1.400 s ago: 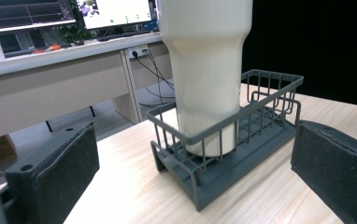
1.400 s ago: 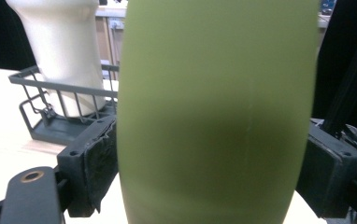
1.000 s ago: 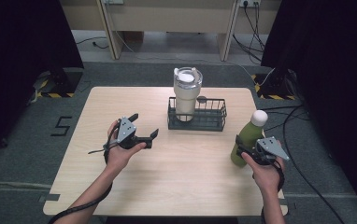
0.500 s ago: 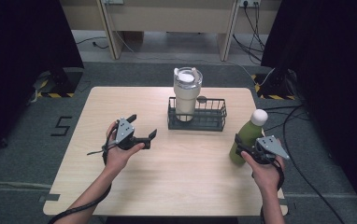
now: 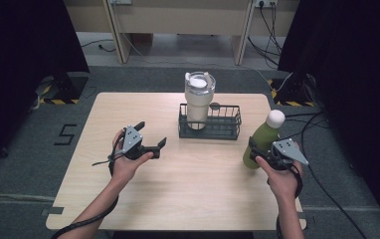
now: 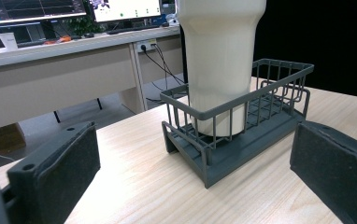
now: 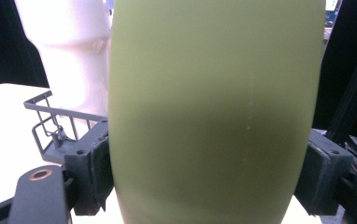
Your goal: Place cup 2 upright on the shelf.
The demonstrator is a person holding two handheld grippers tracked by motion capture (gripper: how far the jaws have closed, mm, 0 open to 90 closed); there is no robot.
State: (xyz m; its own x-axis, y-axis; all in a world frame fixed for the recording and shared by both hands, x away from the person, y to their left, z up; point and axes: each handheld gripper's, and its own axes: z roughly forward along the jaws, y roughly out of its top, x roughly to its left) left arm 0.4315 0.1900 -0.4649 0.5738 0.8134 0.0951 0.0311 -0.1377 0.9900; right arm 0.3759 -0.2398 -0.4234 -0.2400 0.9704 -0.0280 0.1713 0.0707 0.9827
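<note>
High view: green bottle point(image 5: 258, 144) stands near the desk point(image 5: 143, 199) edge at 3 o'clock, long axis near upright, white cap leaning toward 1 o'clock; right tongs point(image 5: 255, 153) clamped on its lower body, base hidden behind them. Left tongs point(image 5: 150, 135) at 9 o'clock, spread wide, holding nothing. Left gripper view: tumbler point(image 6: 221, 60) in wire basket point(image 6: 242, 130), its top cut off. Right gripper view: bottle blurred, both ends cut off.

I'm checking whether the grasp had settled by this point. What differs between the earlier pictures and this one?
Hardly anything. The right claw was already clamped on the green bottle near the table's right edge and stays there. The left claw remains open and idle, and the cream tumbler still stands in the wire basket.
</note>
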